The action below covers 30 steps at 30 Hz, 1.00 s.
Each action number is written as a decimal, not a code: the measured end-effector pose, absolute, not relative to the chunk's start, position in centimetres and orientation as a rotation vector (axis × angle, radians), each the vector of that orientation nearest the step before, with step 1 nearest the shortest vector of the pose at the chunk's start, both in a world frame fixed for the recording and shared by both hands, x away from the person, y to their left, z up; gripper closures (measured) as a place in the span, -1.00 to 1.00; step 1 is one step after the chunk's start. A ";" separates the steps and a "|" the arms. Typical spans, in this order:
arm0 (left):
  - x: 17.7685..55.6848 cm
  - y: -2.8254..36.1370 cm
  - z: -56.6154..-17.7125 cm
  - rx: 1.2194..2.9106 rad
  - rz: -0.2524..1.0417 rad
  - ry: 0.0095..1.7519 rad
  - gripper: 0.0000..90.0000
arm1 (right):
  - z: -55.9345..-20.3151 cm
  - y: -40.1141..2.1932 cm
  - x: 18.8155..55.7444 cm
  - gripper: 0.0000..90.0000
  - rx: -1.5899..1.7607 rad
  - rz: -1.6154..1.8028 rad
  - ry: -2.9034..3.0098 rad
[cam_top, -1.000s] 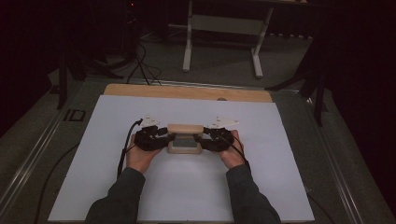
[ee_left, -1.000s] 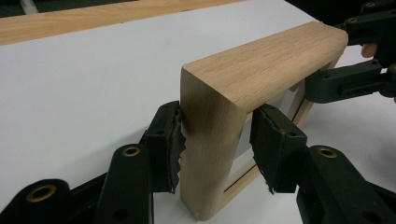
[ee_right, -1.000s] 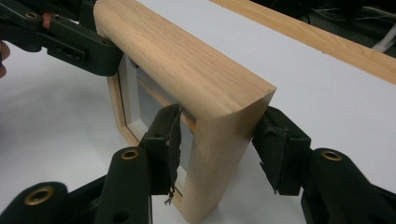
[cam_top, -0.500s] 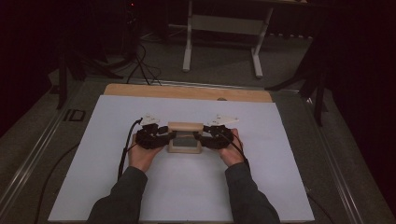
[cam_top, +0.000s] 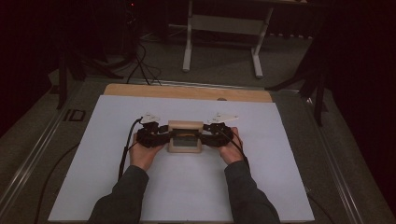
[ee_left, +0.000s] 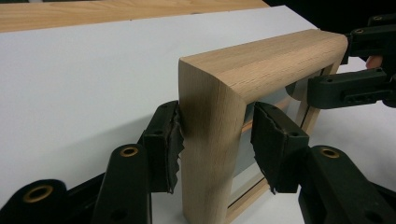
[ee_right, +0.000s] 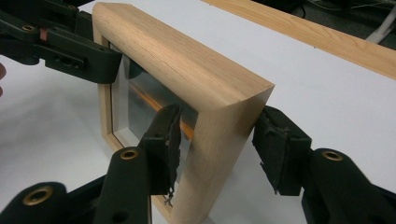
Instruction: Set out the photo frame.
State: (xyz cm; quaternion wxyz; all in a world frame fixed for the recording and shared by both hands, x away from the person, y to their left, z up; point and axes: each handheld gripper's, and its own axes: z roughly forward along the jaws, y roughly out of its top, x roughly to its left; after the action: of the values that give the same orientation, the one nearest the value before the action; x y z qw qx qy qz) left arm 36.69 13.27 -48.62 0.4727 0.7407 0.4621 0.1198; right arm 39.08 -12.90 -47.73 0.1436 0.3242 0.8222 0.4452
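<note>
A light wooden picture frame (cam_top: 185, 126) with a glass front stands upright on the white sheet (cam_top: 187, 186). My left gripper (cam_top: 161, 135) straddles its left side and my right gripper (cam_top: 208, 135) its right side. In the left gripper view the frame's (ee_left: 261, 65) post sits between the jaws of the left gripper (ee_left: 215, 135). One pad (ee_left: 163, 140) touches the wood. The other pad (ee_left: 273, 144) stands a little off it. In the right gripper view the post (ee_right: 187, 56) lies between the jaws of the right gripper (ee_right: 217, 135), with a gap at the glass-side pad (ee_right: 166, 140).
A strip of bare wooden tabletop (cam_top: 187, 92) runs along the sheet's far edge. Beyond it, a white stand (cam_top: 224, 28) and cables (cam_top: 140, 60) are on the dark floor. A small black plate (cam_top: 74, 115) lies left of the sheet.
</note>
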 end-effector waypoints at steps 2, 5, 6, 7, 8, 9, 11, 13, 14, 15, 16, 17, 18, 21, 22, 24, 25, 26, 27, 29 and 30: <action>36.8 13.3 -48.7 1.808 0.284 1.133 0.17 | -47.7 -12.9 39.1 0.13 0.938 1.282 2.370; 36.8 13.3 -48.7 1.810 0.275 1.138 0.16 | -47.7 -12.9 39.2 0.13 0.939 1.281 2.373; 36.8 13.3 -48.7 1.811 0.274 1.138 0.16 | -47.7 -12.9 39.2 0.13 0.939 1.280 2.374; 36.8 13.3 -48.7 1.811 0.273 1.138 0.16 | -47.7 -12.9 39.3 0.13 0.938 1.280 2.373; 36.8 13.3 -48.7 1.811 0.273 1.139 0.16 | -47.7 -12.9 39.3 0.13 0.940 1.281 2.373; 36.8 13.3 -48.7 1.811 0.272 1.139 0.16 | -47.7 -12.9 39.3 0.13 0.938 1.280 2.373; 36.8 13.3 -48.7 1.810 0.271 1.140 0.16 | -47.7 -12.9 39.2 0.13 0.938 1.279 2.374; 36.8 13.3 -48.8 1.808 0.269 1.145 0.14 | -47.7 -12.9 39.2 0.12 0.938 1.277 2.374; 36.8 13.2 -48.8 1.808 0.270 1.149 0.11 | -47.7 -12.9 39.2 0.11 0.939 1.274 2.373; 36.8 13.2 -48.8 1.813 0.276 1.150 0.08 | -47.7 -12.9 39.2 0.09 0.939 1.272 2.373; 36.8 13.2 -48.8 1.818 0.278 1.150 0.07 | -47.7 -12.9 39.1 0.07 0.938 1.271 2.373; 36.8 13.2 -48.8 1.820 0.279 1.151 0.05 | -47.7 -12.9 39.1 0.06 0.939 1.271 2.373; 36.8 13.2 -48.8 1.820 0.280 1.151 0.04 | -47.6 -12.9 39.1 0.04 0.939 1.272 2.374; 36.7 13.3 -48.8 1.819 0.278 1.150 0.03 | -47.5 -13.0 39.0 0.00 0.942 1.273 2.373; 36.7 13.3 -48.7 1.821 0.277 1.146 0.03 | -47.5 -13.0 39.0 -0.01 0.941 1.274 2.373; 36.6 13.3 -48.6 1.818 0.279 1.142 0.02 | -47.5 -13.0 38.9 -0.02 0.938 1.271 2.375; 36.6 13.4 -48.6 1.817 0.277 1.143 0.02 | -47.4 -13.1 38.9 -0.03 0.937 1.272 2.377; 36.5 13.4 -48.5 1.817 0.278 1.143 0.02 | -47.4 -13.1 38.8 -0.03 0.935 1.272 2.377; 36.5 13.5 -48.5 1.811 0.278 1.147 0.02 | -47.4 -13.1 38.8 -0.04 0.933 1.271 2.377; 36.4 13.6 -48.4 1.810 0.276 1.150 0.01 | -47.4 -13.1 38.7 -0.04 0.933 1.272 2.377; 36.3 13.7 -48.3 1.806 0.274 1.151 0.01 | -47.3 -13.2 38.7 -0.04 0.935 1.271 2.379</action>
State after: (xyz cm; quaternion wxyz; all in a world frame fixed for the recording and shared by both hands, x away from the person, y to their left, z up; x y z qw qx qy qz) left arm 36.29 13.72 -48.29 0.4717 0.7376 0.4701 0.1119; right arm 38.66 -13.17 -47.32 0.1430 0.3242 0.8247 0.4408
